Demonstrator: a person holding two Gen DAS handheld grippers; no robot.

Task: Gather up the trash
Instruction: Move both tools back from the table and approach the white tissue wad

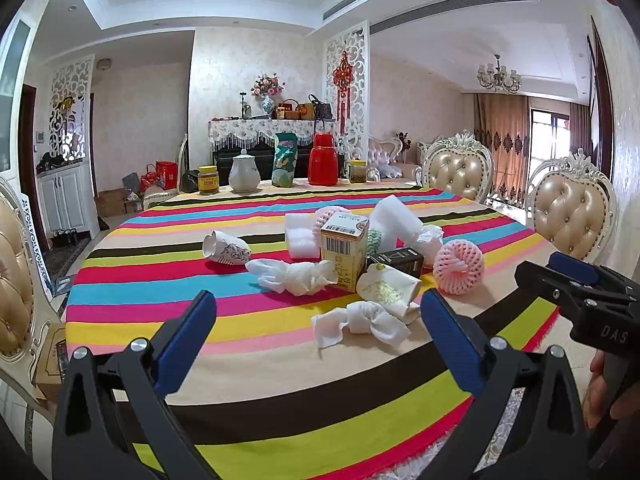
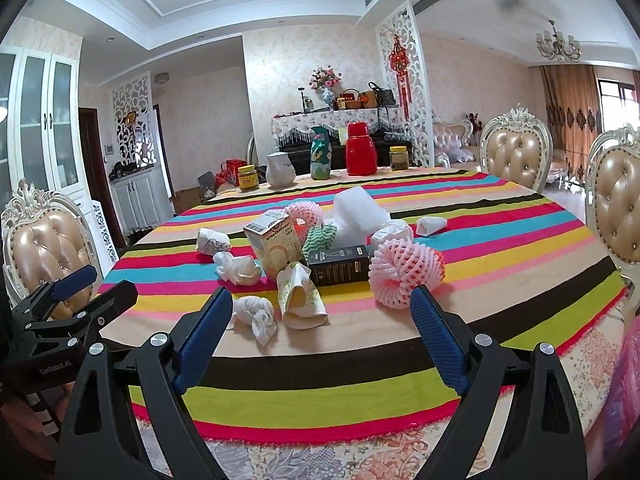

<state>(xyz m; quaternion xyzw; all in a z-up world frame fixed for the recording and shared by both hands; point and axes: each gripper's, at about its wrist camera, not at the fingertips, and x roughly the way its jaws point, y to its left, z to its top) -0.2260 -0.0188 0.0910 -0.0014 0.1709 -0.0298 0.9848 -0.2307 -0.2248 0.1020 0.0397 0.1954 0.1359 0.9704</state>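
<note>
While both pairs of blue-padded fingers stand wide apart and empty above the near edge of the striped-cloth table [image 1: 256, 344], the left gripper [image 1: 320, 328] faces a crumpled white tissue [image 1: 360, 322] just ahead, and the right gripper [image 2: 322, 316] faces a crushed paper cup [image 2: 298, 296], with a pink foam fruit net [image 2: 402, 272] near its right finger. Bare cloth lies between the fingers and the trash.

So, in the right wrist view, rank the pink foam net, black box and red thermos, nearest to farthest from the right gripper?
1. Pink foam net, just ahead of the right finger of the right gripper.
2. Black box, mid pile.
3. Red thermos, far table edge.
</note>
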